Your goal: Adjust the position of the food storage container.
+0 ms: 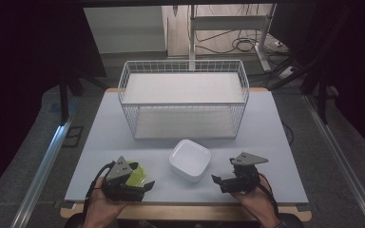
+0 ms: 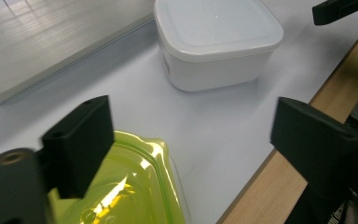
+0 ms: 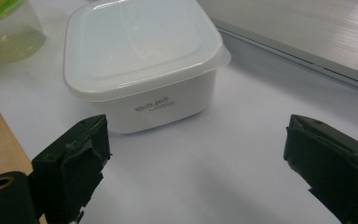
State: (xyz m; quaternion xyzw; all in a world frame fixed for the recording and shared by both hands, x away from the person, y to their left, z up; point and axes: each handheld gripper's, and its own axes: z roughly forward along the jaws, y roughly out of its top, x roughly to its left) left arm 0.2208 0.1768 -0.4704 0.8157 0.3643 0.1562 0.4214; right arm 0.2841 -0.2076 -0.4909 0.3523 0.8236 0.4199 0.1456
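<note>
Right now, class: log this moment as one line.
left gripper: open, over yellow-lidded container | right gripper: open, empty | white container: between them, lid on

Light fell from above on the surface (image 1: 266, 142), which was bright, while the room around it lay nearly black. The white box (image 1: 190, 159) cast a soft shadow just beside its base. Glare streaked the green lid (image 2: 135, 186). Both gripper views were slightly soft, their near jaws blurred.

The high view is looking down and forward over the table (image 1: 266, 142). Both gripper views are sitting low and close, facing inward from opposite sides, sharing the white lidded container (image 2: 216, 42) (image 3: 140, 60) (image 1: 190, 159).
</note>
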